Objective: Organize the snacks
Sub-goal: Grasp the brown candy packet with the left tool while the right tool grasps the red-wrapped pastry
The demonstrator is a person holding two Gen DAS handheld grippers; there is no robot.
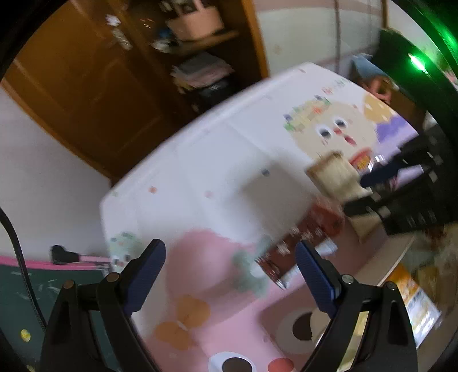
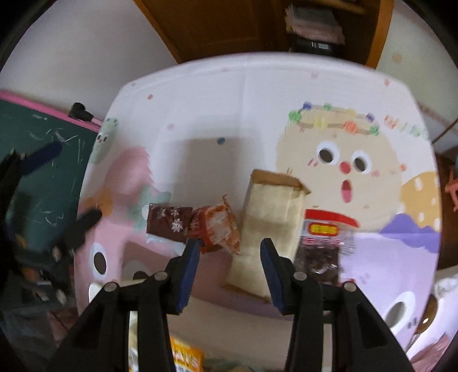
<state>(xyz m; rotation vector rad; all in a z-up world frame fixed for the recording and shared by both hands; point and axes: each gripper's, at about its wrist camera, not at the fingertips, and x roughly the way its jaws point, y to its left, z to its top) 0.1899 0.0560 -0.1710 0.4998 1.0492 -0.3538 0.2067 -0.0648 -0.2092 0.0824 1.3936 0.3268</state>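
A row of snacks lies on the cartoon-print table [image 2: 257, 100]: a brown packet [image 2: 169, 223], an orange packet [image 2: 217, 229], a beige cardboard box [image 2: 272, 211] with an open brown end, and a red-topped packet of dark pieces [image 2: 323, 243]. My right gripper [image 2: 230, 243] is over the box's near end, with the box between its fingers. Its right pad lies against the box, but pink table shows between the left pad and the box. In the left wrist view the box [image 1: 335, 174] sits between the right gripper's [image 1: 355, 194] fingers. My left gripper [image 1: 229, 246] hangs wide open and empty above the pink print, left of the brown packet [image 1: 289, 251].
A green chalkboard with a pink frame [image 2: 43, 171] stands off the table's left side. A brown wardrobe with stacked shelves [image 2: 315, 25] is behind the table. Yellow-orange packets [image 2: 186, 357] lie past the near edge. The left gripper [image 2: 80, 180] shows at the left of the right wrist view.
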